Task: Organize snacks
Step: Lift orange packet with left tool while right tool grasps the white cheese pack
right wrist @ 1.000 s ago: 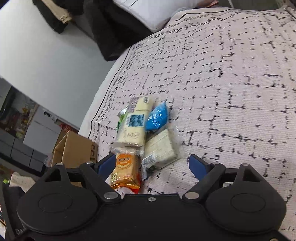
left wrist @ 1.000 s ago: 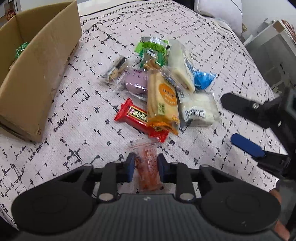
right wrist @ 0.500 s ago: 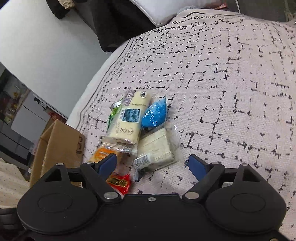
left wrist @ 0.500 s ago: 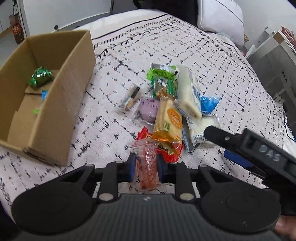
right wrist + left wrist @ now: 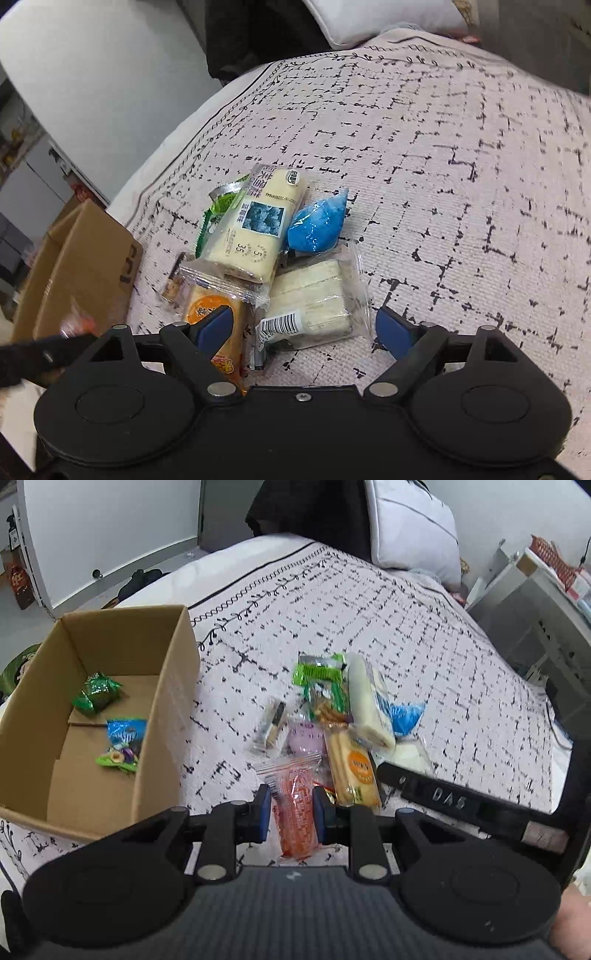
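My left gripper [image 5: 291, 808] is shut on a clear packet of orange-red snack [image 5: 295, 834], held above the patterned bedspread [image 5: 332, 605]. An open cardboard box [image 5: 159, 720] sits to its left with a green packet [image 5: 96, 694] and a blue packet [image 5: 123, 738] inside. A pile of snacks lies ahead: a green packet [image 5: 321, 672], a long cream cake [image 5: 255, 229], a blue pouch [image 5: 317, 225] and an orange-label cracker packet [image 5: 354, 771]. My right gripper [image 5: 304, 328] straddles a white sliced-cake packet [image 5: 310, 299]. Its jaws are closing, and the pads stand clear of the wrapper.
A white pillow [image 5: 410, 528] lies at the head of the bed. A pale shelf unit [image 5: 535, 609] stands beyond the bed's right edge. The box [image 5: 85, 266] sits near the bed's left edge, with floor and furniture past it.
My left gripper rose with the orange-red packet, so the box's inside came into view. My right gripper moved in over the pile and its jaws narrowed around the white cake packet.
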Motion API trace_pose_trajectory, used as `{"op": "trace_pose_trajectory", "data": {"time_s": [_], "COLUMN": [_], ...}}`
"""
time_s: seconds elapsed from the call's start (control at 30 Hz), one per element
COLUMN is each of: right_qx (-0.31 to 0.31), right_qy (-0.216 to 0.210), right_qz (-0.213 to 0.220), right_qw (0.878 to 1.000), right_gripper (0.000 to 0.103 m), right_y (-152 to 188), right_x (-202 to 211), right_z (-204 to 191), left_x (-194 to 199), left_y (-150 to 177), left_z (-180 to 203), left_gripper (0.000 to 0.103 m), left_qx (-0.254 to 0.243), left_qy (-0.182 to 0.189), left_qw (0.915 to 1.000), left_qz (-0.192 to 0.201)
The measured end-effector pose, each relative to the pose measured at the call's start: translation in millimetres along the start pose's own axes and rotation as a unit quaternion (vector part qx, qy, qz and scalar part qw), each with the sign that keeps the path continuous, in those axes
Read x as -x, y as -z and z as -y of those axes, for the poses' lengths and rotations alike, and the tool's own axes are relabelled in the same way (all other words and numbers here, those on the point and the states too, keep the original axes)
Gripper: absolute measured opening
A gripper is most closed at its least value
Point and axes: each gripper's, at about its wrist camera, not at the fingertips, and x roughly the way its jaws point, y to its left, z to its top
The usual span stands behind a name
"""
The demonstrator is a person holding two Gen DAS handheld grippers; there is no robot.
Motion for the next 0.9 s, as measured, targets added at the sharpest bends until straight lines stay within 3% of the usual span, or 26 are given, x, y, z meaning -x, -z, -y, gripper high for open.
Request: {"op": "trace_pose_trajectory", "data": {"time_s": [0.13,0.23,0.57,0.9], "right_qx": [0.011,0.005,-0.01,0.009], "right_qy": [0.014,0.017,0.032,0.037], "right_qz": [0.0,0.0,0.035,0.061], "right_qw": [1.0,1.0,0.999,0.997], "right_gripper": [0.049,0.045,0.043,0.043], "right_y": [0.9,1.1,0.5,-0.8], "right_x": [1.7,7.0,40.0,72.5], "right_z": [-3.8,-4.4,-9.5,-41.9], "left_x": [0.9,0.0,19.1,40.8], "left_y": [-3.8,-5.9,-15.4,-24.2], "left_z": [-12.3,-22.3,-44.7,-69.7], "left_gripper": [0.023,0.023,0.023,0.023], "left_qx": [0.023,0.045,0.056,0.082], "left_qy": [0.017,0.038,0.068,0.09], "left_qw": [0.9994,0.9982,0.9948,0.9892], "left_qz": [0.017,0.012,0.05,0.081]}}
